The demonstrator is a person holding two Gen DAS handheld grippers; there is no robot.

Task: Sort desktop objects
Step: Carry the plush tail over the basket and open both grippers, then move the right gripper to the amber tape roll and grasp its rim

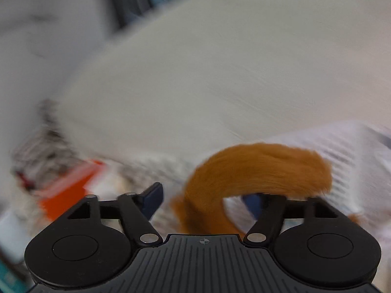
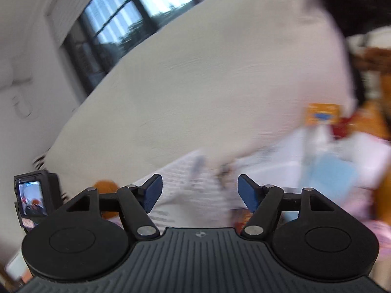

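Note:
Both views are motion-blurred. In the left wrist view a curved orange furry plush piece (image 1: pixel 259 171) arches across the space between the jaws of my left gripper (image 1: pixel 204 202). The left blue pad (image 1: pixel 152 201) stands clear of the plush. The fur partly hides the right pad (image 1: pixel 254 206), and the jaws stand wide, so this gripper is open. In the right wrist view my right gripper (image 2: pixel 200 191) is open with nothing between its blue pads. A white printed sheet (image 2: pixel 185 183) lies beyond them. The plush (image 2: pixel 105 188) shows again beside the left gripper's camera (image 2: pixel 30 197).
A broad pale surface (image 1: pixel 220 73) fills the middle of both views. An orange-red box (image 1: pixel 68 193) lies at the left and a white ribbed sheet (image 1: pixel 342 151) at the right. In the right wrist view an orange card (image 2: pixel 322 114), a light blue item (image 2: pixel 330 175) and a dark window (image 2: pixel 117 24) show.

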